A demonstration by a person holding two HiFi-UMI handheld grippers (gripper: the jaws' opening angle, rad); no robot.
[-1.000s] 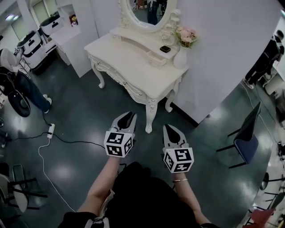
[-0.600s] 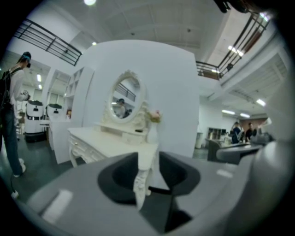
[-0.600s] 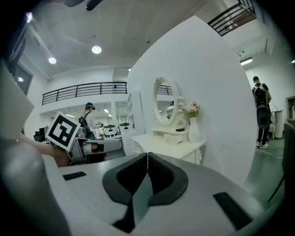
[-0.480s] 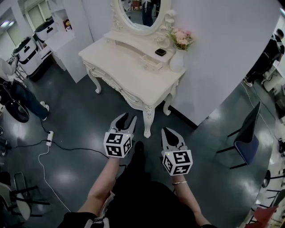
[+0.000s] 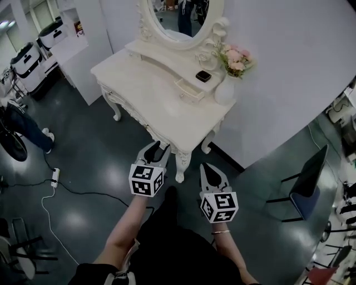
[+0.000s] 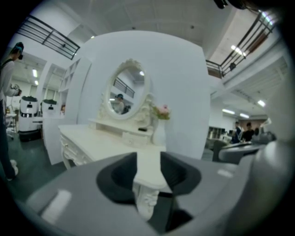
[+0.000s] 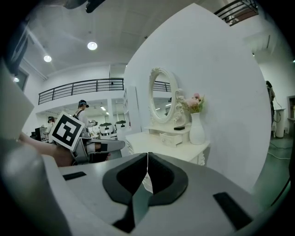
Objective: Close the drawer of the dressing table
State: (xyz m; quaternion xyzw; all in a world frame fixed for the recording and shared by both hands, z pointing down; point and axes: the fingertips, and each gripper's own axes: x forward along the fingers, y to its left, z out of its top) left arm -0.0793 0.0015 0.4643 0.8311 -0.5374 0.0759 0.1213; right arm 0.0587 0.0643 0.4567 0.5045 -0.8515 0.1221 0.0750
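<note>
The white dressing table (image 5: pixel 161 103) stands against the wall under an oval mirror (image 5: pixel 181 16). A small drawer (image 5: pixel 189 89) of its top shelf unit is pulled out; it also shows as the drawer (image 7: pixel 175 137) and the drawer (image 6: pixel 133 137). My left gripper (image 5: pixel 157 146) hovers over the floor just short of the table's front corner leg. Its jaws are opening with nothing between them, and in the left gripper view (image 6: pixel 148 159) the table corner shows through the gap. My right gripper (image 5: pixel 213 168) is beside it, shut and empty, its tips meeting (image 7: pixel 147 156).
A white vase with pink flowers (image 5: pixel 225 89) and a small dark object (image 5: pixel 203 76) stand by the drawer. A dark chair (image 5: pixel 306 183) is at the right. A power strip and cable (image 5: pixel 54 177) lie on the floor at the left, near a white cabinet (image 5: pixel 83 44).
Both grippers have moved forward towards the dressing table, whose front corner leg is now close ahead of them. The left jaws have spread apart; the right jaws stay together.
</note>
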